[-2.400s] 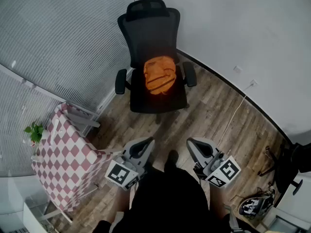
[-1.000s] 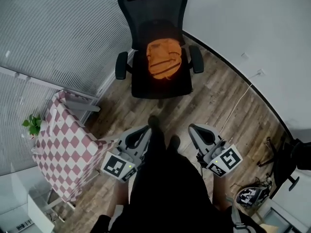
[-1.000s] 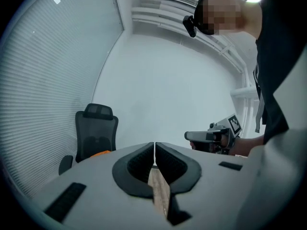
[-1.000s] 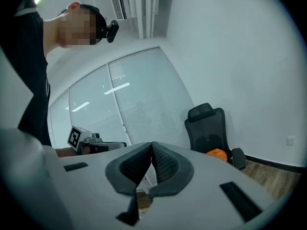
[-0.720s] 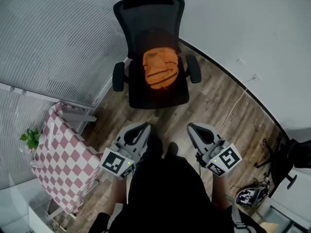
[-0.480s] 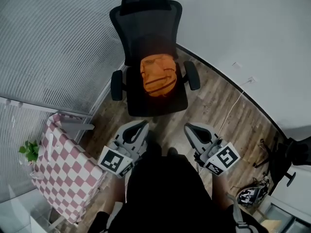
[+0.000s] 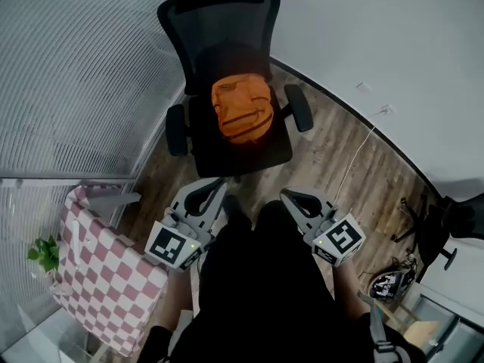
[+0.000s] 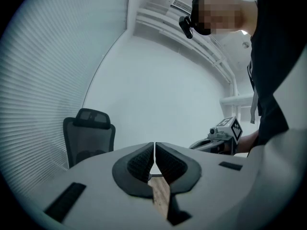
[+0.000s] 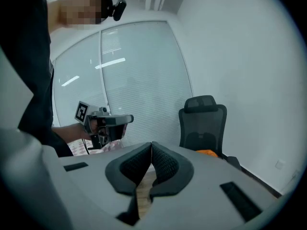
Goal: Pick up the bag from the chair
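An orange backpack (image 7: 242,109) lies on the seat of a black mesh office chair (image 7: 221,29) that stands against the wall. A sliver of the orange bag (image 9: 209,152) shows in the right gripper view, beside the chair (image 9: 202,121). My left gripper (image 7: 214,187) and right gripper (image 7: 289,196) hang side by side near my body, well short of the chair. Both are shut with nothing between the pads. The left gripper view holds the chair (image 8: 88,135) and the other gripper (image 8: 221,134), but the bag is hidden there.
A small table with a red-and-white checked cloth (image 7: 106,267) stands at my left, with a green plant (image 7: 44,252) beyond it. A white cable (image 7: 354,157) runs along the wooden floor on the right. Dark gear (image 7: 393,284) lies at the far right.
I have stepped closer to the chair, which now sits larger and nearer in the head view. Both grippers stay shut and held at my front.
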